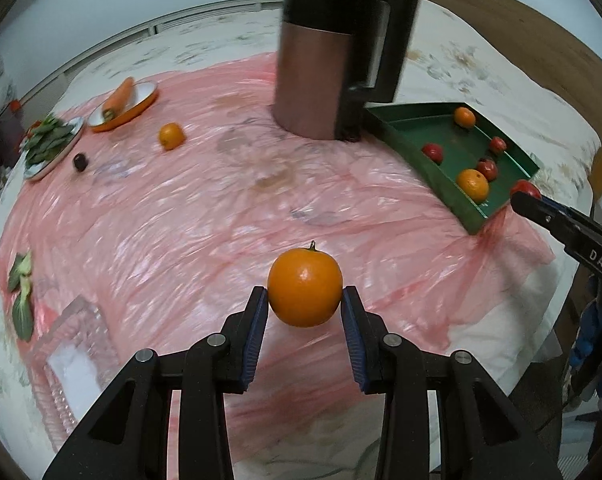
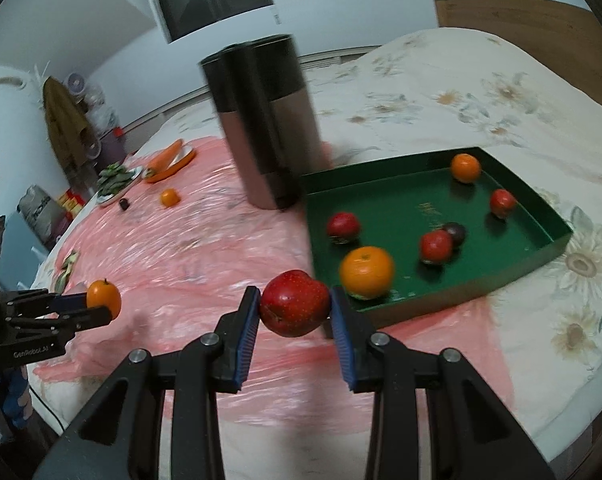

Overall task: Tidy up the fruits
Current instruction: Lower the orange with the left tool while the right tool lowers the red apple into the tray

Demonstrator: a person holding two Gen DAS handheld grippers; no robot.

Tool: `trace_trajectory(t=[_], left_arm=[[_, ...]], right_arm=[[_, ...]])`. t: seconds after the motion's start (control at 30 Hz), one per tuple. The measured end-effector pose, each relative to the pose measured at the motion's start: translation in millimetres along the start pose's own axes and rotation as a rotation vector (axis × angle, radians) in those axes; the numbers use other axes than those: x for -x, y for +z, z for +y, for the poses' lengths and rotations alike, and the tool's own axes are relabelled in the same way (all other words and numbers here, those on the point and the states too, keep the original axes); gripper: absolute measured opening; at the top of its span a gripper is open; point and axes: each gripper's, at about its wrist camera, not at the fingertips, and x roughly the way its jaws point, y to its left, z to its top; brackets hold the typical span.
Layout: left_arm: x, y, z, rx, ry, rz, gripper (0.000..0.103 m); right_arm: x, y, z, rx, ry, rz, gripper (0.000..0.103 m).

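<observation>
Bed [image 2: 481, 92] with a floral cover carried everything; a crinkled pink plastic sheet [image 1: 181, 216] was spread over most of it.

Tall copper-and-black kettle [image 1: 333, 56] stood upright near the middle of the sheet, touching or just beside the near corner of the green tray [image 2: 557, 236], can't tell which.

Green tray sat at the sheet's edge, partly on the bare cover. Inside it: two oranges, one near the front wall [image 2: 367, 272], one at the far corner [image 2: 465, 168]; three red fruits, spread apart [image 2: 343, 227] [image 2: 436, 246] [image 2: 503, 203]; one dark fruit [image 2: 456, 233] touching the middle red one.

Far side of the sheet: an orange-rimmed dish [image 1: 125, 108] with a carrot [image 1: 119, 98] lying across it, and just beside it a plate of green leaves [image 1: 51, 144]. A loose orange [image 1: 171, 136] and a small dark fruit [image 1: 80, 161] lay on the sheet near those, apart from each other.

Near left edge: clear glass dish [image 1: 73, 360], leaf scraps [image 1: 21, 292] beside it.

Left gripper [image 1: 305, 312]: jaws clamped on an orange with a stem [image 1: 305, 286], held over the sheet, well apart from the tray.

Right gripper [image 2: 295, 314]: jaws clamped on a red apple [image 2: 295, 302], held just in front of the tray's near corner, not inside it.
</observation>
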Motion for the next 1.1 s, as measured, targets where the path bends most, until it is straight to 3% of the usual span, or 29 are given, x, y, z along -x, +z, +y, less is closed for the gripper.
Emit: trace_trajectory(t=[0.33,1.1], left_arm=[[-22.5,29.1,-49.5,-0.086,-0.035,0.014,0.033],[-59.2,116.2,-155.6,-0.296,-0.087,-0.076,0.033]], right_arm=[[-2.2,4.2,-56.7,-0.076,-0.048,-0.033,0.033],[-15.4,41.1,-133.8,-0.126,-0.152,-0.098,0.033]])
